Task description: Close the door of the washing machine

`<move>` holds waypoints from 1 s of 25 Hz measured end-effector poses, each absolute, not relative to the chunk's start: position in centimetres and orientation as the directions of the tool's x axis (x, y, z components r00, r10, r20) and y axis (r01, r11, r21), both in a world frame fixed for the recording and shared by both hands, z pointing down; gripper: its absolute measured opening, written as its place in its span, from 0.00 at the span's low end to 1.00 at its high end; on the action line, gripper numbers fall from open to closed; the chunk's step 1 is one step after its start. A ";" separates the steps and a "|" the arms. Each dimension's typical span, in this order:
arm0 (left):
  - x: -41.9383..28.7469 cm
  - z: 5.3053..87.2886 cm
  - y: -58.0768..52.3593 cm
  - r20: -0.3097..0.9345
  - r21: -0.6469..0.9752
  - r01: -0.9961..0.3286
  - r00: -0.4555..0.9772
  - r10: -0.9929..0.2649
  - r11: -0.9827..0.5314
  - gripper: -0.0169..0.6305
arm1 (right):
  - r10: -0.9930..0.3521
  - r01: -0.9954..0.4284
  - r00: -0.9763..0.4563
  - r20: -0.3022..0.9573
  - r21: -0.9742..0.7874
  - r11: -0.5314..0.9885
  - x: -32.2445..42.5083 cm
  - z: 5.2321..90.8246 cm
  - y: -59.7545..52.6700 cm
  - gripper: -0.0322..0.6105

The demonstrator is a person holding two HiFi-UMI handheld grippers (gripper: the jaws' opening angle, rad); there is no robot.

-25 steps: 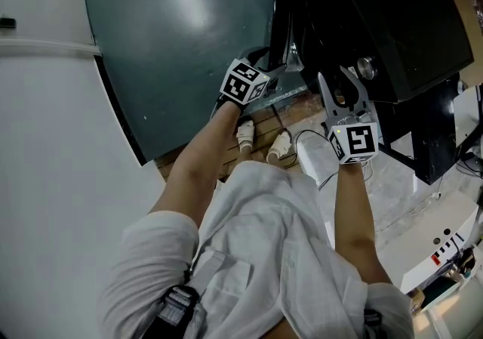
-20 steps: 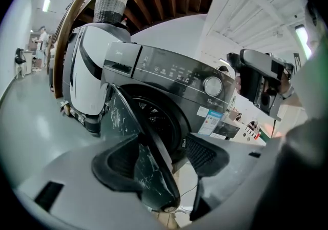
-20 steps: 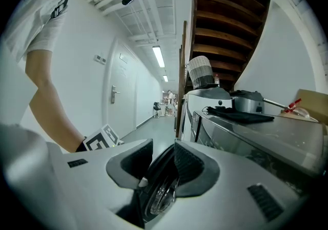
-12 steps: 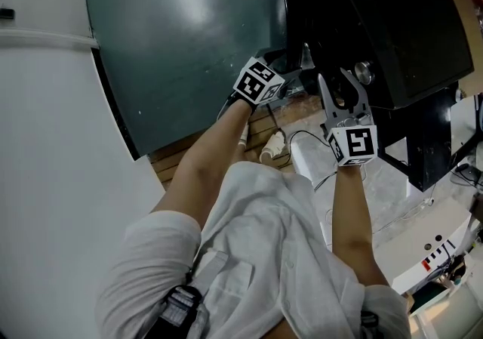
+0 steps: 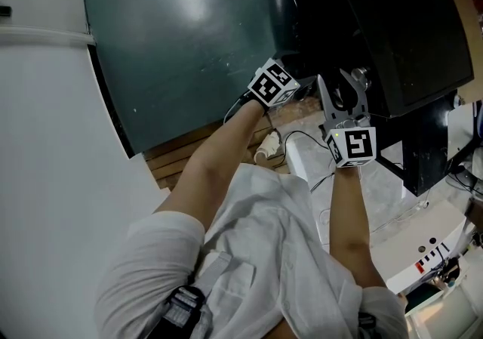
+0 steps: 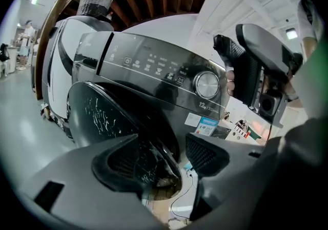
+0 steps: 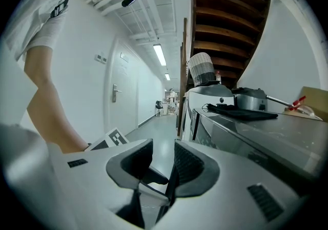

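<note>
**A:** Where does the washing machine (image 6: 154, 67) stand?

**B:** Not shut yet. In the left gripper view its round dark door (image 6: 100, 116) hangs swung out on the left of the front panel, at an angle to it, with a gap showing at its right rim. I'd judge the closing is under way, but the latch is not home.

**A:** And the left gripper (image 6: 171, 154)?

**B:** Its jaws are spread wide. The door's near rim shows in the gap between them, but they pinch nothing. I can't tell whether a pad touches the rim.

**A:** The right gripper (image 7: 163, 161)?

**B:** It is held off to the right by the machine's top corner. Its jaws are a little apart with nothing between them, so it seems to play no part here.

**A:** What's left?

**B:** Pushing the door the rest of the way, flat against the front below the knob (image 6: 207, 84), until it catches.
</note>
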State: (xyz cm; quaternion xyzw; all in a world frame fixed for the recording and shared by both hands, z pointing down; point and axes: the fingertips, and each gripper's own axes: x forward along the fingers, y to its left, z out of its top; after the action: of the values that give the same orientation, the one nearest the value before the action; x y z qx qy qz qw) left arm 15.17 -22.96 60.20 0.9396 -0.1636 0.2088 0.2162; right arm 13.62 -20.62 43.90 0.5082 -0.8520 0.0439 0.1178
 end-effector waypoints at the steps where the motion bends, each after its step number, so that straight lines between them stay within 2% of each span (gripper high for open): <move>1: 15.6 60.2 -23.0 0.461 0.341 -0.395 0.861 -0.215 -0.853 0.46 | -0.857 -0.878 -0.453 0.246 0.044 0.477 13.8 43.9 -20.7 0.28; 15: 19.4 60.0 -23.2 0.452 0.338 -0.336 0.877 -0.162 -0.879 0.48 | -0.866 -0.889 -0.434 0.247 0.036 0.456 15.7 44.4 -21.5 0.28; 25: 20.0 60.1 -23.8 0.468 0.358 -0.363 0.867 -0.171 -0.860 0.48 | -0.865 -0.890 -0.433 0.252 0.028 0.454 16.3 44.9 -22.2 0.28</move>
State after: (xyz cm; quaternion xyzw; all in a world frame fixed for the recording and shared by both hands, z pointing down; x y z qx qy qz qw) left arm 19.99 -23.78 60.07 0.9401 -0.1420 0.2153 0.2230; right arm 16.31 -22.16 44.95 0.5195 -0.8448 0.0546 0.1157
